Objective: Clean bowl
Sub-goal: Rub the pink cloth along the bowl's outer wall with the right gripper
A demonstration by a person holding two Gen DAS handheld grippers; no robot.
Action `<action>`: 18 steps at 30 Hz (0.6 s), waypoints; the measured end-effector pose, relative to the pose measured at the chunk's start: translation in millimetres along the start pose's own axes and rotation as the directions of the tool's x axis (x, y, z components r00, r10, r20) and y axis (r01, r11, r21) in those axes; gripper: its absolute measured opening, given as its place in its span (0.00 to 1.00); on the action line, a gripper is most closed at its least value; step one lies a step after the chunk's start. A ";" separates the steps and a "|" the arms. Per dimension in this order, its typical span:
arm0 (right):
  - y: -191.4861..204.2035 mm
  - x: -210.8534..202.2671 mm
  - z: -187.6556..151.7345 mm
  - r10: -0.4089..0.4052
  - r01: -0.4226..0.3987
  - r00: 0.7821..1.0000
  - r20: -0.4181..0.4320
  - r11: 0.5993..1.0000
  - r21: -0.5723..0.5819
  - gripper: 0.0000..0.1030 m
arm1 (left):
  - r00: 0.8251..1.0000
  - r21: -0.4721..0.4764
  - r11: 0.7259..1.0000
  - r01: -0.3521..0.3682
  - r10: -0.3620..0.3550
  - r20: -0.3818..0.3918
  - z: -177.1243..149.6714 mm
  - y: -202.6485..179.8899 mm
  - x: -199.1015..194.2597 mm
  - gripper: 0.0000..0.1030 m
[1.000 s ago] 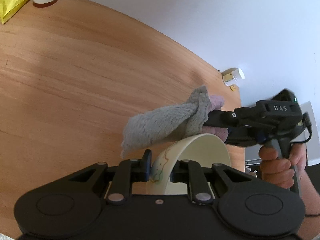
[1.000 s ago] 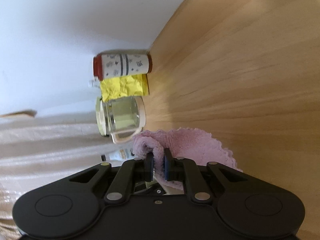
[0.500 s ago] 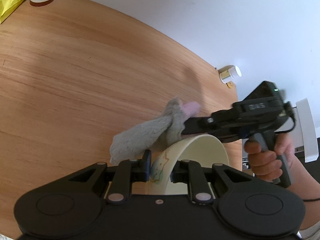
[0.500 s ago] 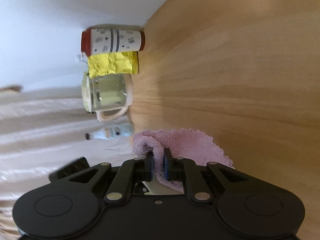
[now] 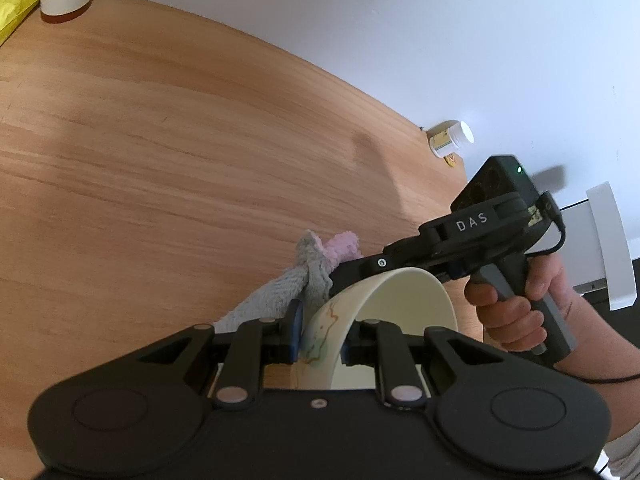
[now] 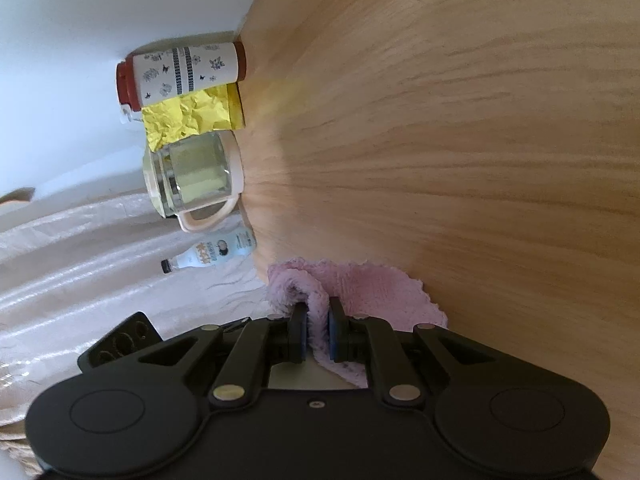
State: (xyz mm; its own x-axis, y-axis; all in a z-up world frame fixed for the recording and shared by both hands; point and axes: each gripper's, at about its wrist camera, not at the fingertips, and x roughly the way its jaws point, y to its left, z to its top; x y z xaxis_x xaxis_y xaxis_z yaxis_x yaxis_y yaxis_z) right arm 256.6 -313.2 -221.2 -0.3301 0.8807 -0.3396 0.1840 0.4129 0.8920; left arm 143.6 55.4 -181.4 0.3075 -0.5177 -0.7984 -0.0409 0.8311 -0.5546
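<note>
My left gripper (image 5: 320, 334) is shut on the wall of a cream bowl (image 5: 404, 300), held on edge above the wooden table (image 5: 160, 160); faint coloured lines mark the bowl's outside. In the left wrist view the right gripper (image 5: 340, 270), held by a hand (image 5: 508, 312), reaches in from the right. It grips a cloth (image 5: 296, 284), grey on one side and pink on the other, which hangs against the bowl's outer rim. In the right wrist view the right gripper (image 6: 317, 334) is shut on the pink cloth (image 6: 360, 288), and the bowl is hidden.
A patterned tumbler (image 6: 184, 70), a yellow bag (image 6: 192, 116), a glass jug (image 6: 196, 180) and a small bottle (image 6: 212, 254) stand at the table's far edge. A small white-capped jar (image 5: 450, 142) sits by the wall. A white shelf edge (image 5: 608, 240) lies beyond the table.
The right gripper has carried the cloth down and left along the bowl's outer rim, closer to my left gripper. The bowl stays gripped in the same pose.
</note>
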 end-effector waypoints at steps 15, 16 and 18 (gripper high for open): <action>61.9 4.9 7.6 -0.015 -0.004 0.994 -0.110 0.985 -0.174 0.13 | 1.000 0.033 0.999 -0.008 0.009 -0.012 -0.2 -7.3 3.6 0.16; 64.6 5.8 7.9 -0.025 0.004 0.993 -0.119 0.984 -0.180 0.13 | 1.000 0.033 0.999 -0.007 0.007 -0.009 -0.8 -7.1 2.9 0.16; 68.0 5.7 6.7 -0.037 0.011 0.991 -0.132 0.982 -0.191 0.13 | 1.000 0.034 0.999 -0.004 0.004 -0.004 -2.1 -6.5 1.5 0.16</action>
State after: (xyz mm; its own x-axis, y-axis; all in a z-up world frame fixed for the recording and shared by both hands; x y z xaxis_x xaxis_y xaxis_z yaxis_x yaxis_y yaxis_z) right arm 273.4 -278.5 -164.5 -0.4564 0.8264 -0.3298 0.0000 0.3707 0.9288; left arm 142.3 48.7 -179.5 0.3036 -0.5150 -0.8017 -0.0101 0.8396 -0.5431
